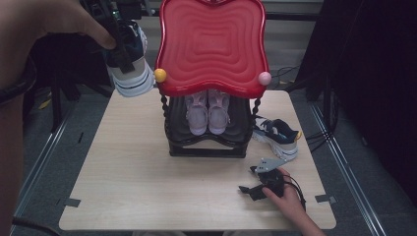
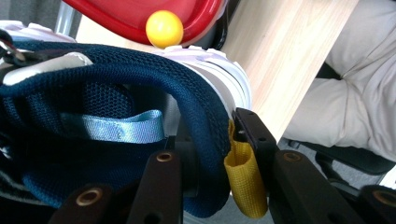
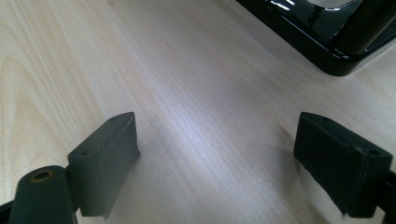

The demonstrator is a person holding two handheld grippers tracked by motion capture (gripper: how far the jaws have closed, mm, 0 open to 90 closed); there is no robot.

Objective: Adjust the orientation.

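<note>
Left claw point(image 2: 212, 158) clamped on the heel collar of the navy sneaker point(image 1: 129, 59), yellow pull tab point(image 2: 243, 179) pinched against one jaw. Sneaker hangs in the air at the upper left of the high view, off the bench point(image 1: 133, 167), white sole just beside the yellow knob point(image 1: 160, 75) of the red rack top point(image 1: 211, 44). Matching sneaker point(image 1: 278, 137) sits on the bench right of the rack, touching its base. Pink pair point(image 1: 208, 113) on the lower shelf. Right claw point(image 1: 253, 179) rests low on the bench in front of the rack, jaws wide, nothing between them.
</note>
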